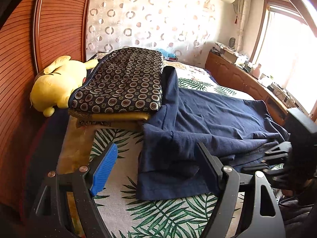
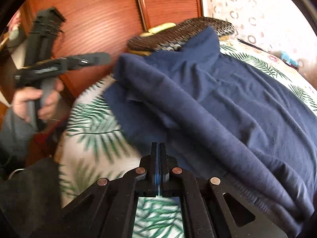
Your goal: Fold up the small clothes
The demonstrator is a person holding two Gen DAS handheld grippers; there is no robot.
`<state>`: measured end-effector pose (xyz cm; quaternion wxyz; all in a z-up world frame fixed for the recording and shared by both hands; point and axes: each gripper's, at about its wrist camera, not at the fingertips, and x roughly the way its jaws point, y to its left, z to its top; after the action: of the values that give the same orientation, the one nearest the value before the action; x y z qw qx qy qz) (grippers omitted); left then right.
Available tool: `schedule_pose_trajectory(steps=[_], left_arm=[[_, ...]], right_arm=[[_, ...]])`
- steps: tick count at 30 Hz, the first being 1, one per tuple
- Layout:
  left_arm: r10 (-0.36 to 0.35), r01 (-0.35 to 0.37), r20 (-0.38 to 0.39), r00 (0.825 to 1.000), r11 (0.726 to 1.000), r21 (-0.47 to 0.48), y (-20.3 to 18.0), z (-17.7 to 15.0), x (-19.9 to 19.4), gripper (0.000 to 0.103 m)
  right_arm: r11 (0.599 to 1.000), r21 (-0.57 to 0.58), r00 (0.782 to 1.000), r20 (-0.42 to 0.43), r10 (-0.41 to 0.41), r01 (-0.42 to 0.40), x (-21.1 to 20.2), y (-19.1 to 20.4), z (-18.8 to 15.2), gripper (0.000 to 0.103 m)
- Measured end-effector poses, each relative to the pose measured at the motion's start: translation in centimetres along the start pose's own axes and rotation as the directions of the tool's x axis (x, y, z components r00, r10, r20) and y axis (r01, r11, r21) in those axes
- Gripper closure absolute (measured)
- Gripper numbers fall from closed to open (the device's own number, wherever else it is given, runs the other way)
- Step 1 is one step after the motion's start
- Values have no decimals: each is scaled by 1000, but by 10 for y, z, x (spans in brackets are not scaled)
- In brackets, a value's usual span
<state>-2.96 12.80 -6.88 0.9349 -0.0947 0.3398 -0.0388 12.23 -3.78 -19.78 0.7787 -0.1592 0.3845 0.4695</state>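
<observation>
A: Left wrist view?
B: The left gripper (image 1: 156, 154) hangs spread wide and empty over the leaf-print sheet (image 1: 158, 214), by the navy garment (image 1: 208, 115), which lies rumpled against the stacked cushions (image 1: 122, 83).
A: Right wrist view?
B: The right gripper (image 2: 158, 148) has its fingers pressed together at the garment's near edge; whether cloth is pinched, I cannot tell
</observation>
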Motion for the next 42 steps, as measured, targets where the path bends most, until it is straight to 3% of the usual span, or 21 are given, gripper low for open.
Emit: schedule_pose_trajectory(steps=[2,8,10,11,12,18,19,20,21,24,32,35,38,42], left_arm=[[5,-5,-1,1000,1000,-6,2,0,1,23],[3,-3,-3,1000,1000,-22,4,-2,5,23],[1,-1,-5,1000,1000,-20,3,-2,5,23],[2,-2,-6,1000,1000,-19,3,-2,5,23],[2,-2,-7,1000,1000,-18,3,-3,5,23],[2,-2,-7,1000,1000,-22,4,-3,4,23],[1,-1,-7,1000,1000,-22,4,-3,4,23],[0,0,-6,1000,1000,-22,5,-2,4,23],[1,-1,-6,1000,1000,-22,5,-3,4,23],[2,-3,-8,1000,1000,-23,5,-3,4,23],[5,-5,-3,1000,1000,-25,6,-1,2,23],[1,-1,-4,1000,1000,-25,4,-1,3,23],[-3,2,-6,1000,1000,-24,3,0,6,23],[8,-8,-16,1000,1000,-9,0,2,12,23]], right_arm=[[1000,4,1000,22,21,-21,-7,3,0,103],[997,-1,997,28,-72,72,1,-7,6,102],[995,5,995,12,-96,96,11,-9,10,88],[994,9,994,3,-107,107,16,-10,13,71],[994,12,995,-1,-104,104,22,-10,15,62],[986,-46,987,-35,-159,158,29,-1,20,62],[984,-47,985,-38,-171,169,33,-1,22,65],[980,-49,980,-38,-194,192,35,-2,20,80],[977,-51,977,-35,-211,209,32,-3,18,86],[984,-28,983,-36,-178,177,31,-8,17,94],[1000,17,1000,3,-5,5,-1,11,6,94],[999,4,999,-11,-35,35,-3,18,0,93],[999,28,1000,-5,-28,28,-8,17,-6,72],[995,73,997,31,-77,74,-29,4,-16,71]])
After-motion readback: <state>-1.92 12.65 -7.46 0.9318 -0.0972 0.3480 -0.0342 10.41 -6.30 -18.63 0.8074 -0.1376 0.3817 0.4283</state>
